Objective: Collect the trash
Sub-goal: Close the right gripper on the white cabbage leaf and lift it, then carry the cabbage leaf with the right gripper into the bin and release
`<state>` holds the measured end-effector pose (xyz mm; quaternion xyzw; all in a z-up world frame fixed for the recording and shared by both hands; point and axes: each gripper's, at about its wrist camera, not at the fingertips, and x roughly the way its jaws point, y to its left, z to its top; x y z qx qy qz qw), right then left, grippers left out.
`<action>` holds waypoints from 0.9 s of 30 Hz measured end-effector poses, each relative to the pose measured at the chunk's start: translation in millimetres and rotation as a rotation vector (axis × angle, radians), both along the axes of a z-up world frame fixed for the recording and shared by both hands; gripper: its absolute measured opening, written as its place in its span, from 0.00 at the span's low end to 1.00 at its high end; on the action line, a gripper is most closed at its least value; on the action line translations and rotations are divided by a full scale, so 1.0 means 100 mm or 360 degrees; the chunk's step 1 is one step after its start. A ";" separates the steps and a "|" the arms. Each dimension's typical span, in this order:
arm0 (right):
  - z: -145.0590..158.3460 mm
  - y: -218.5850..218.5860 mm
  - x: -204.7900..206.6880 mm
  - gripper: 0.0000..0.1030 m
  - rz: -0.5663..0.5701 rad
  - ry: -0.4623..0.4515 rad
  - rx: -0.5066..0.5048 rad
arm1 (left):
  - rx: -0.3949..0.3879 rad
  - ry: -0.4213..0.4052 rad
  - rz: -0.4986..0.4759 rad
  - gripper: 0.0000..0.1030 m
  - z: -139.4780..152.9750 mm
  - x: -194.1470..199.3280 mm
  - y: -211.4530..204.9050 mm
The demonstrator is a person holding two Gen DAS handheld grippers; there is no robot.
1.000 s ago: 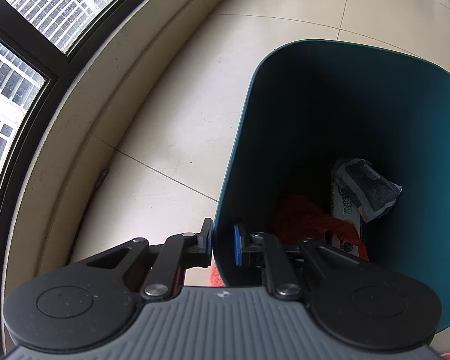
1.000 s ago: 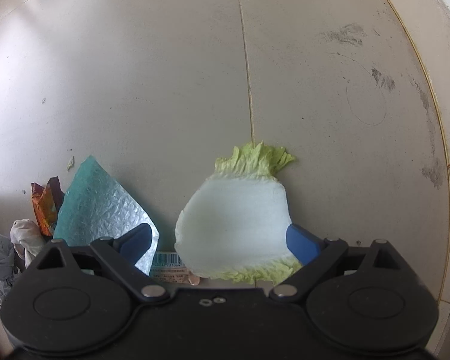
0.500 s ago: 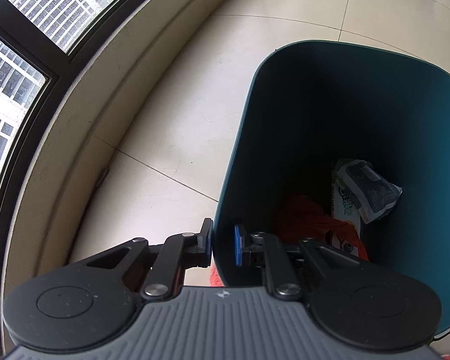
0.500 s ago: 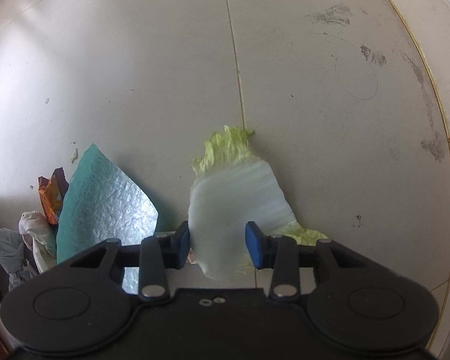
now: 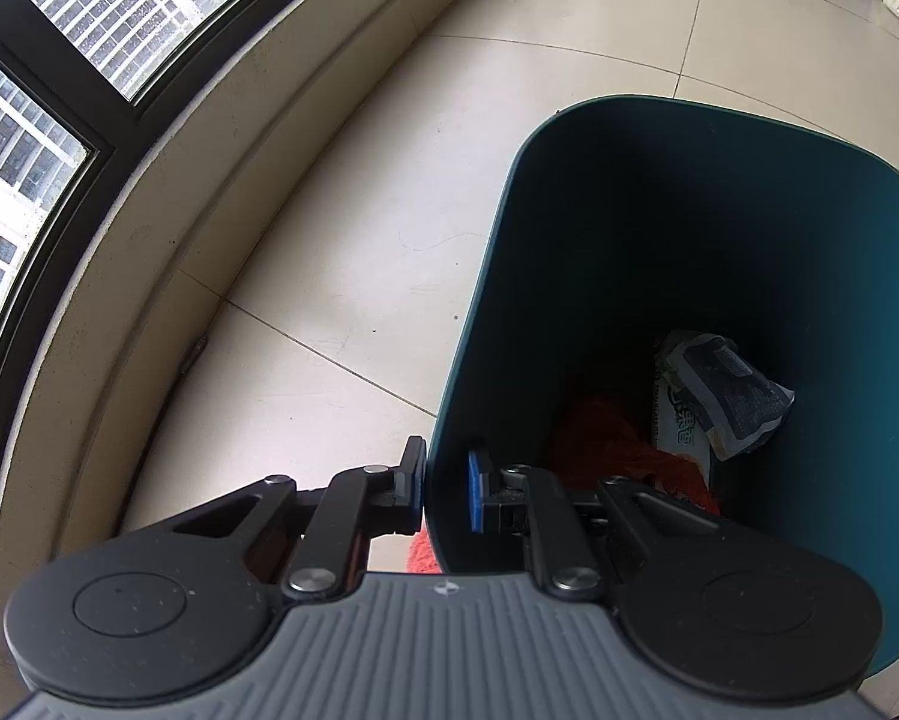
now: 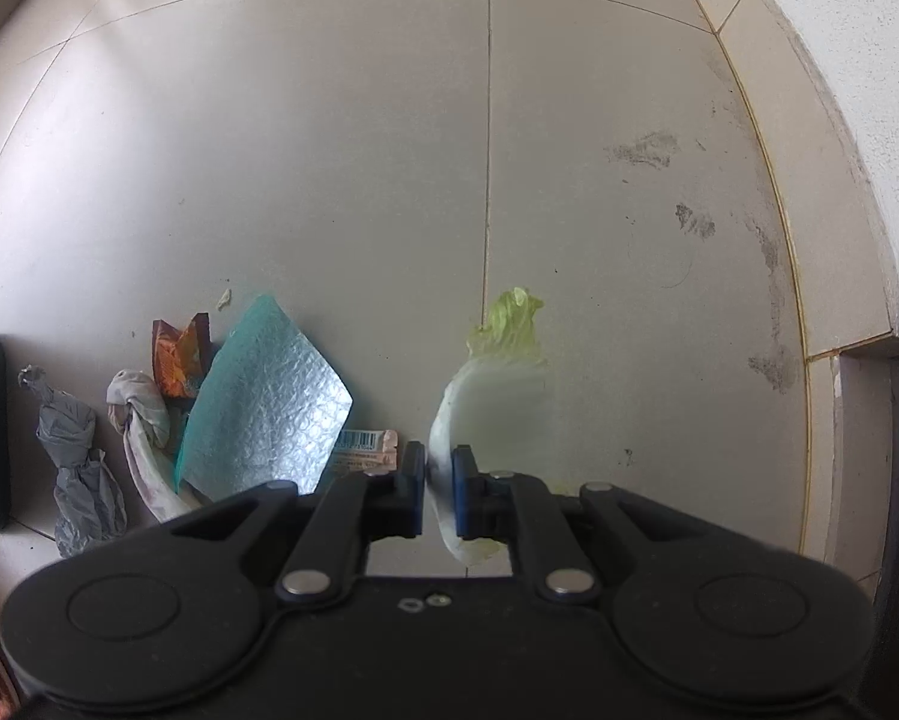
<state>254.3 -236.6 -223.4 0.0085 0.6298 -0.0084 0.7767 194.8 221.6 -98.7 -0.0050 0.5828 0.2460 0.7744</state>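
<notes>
Right at the right gripper (image 6: 438, 495), one cabbage leaf (image 6: 493, 396) is pinched between the blue pads: its jaws have just been closing, and they now stand nearly together with the leaf's pale white rib squeezed between them. The leaf hangs clear of the tiled floor (image 6: 329, 150), folded lengthwise, its frilly yellow-green tip pointing away from the camera.

Left of it, on the floor, lies a small heap of trash, all apart from the gripper: one barcoded wrapper (image 6: 362, 450) just beside the left pad, one teal bubble-textured sheet (image 6: 263, 396), one orange snack wrapper (image 6: 179, 354) behind it, one twisted white rag (image 6: 140, 420) and one knotted grey bag (image 6: 74, 456).

Meanwhile the left gripper (image 5: 446, 483) clamps the near wall of one dark teal trash bin (image 5: 659, 240), one pad outside and one inside, set close on the thin rim. Down in the bin rest one crumpled printed packet (image 5: 719, 399) and something orange-red (image 5: 617, 438) that I cannot identify. Beyond the bin run beige tiles up to a low ledge and a dark-framed window (image 5: 53, 102).
</notes>
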 end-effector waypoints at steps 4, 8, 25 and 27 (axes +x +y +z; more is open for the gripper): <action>0.53 0.27 -0.11 0.08 0.0144 -0.0099 0.0035 | -0.0041 -0.0012 0.0017 0.13 0.01 0.01 0.03; 0.95 0.60 -0.19 0.08 0.0309 -0.0204 0.0014 | -0.0058 -0.0023 0.0015 0.13 0.02 0.00 0.07; 2.21 2.18 -0.36 0.08 0.0818 -0.0515 0.0339 | -0.0190 -0.0084 0.0035 0.13 0.08 -0.05 0.21; 2.27 2.34 -0.35 0.08 0.0862 -0.0529 0.0401 | -0.0206 -0.0094 0.0035 0.12 0.10 -0.06 0.23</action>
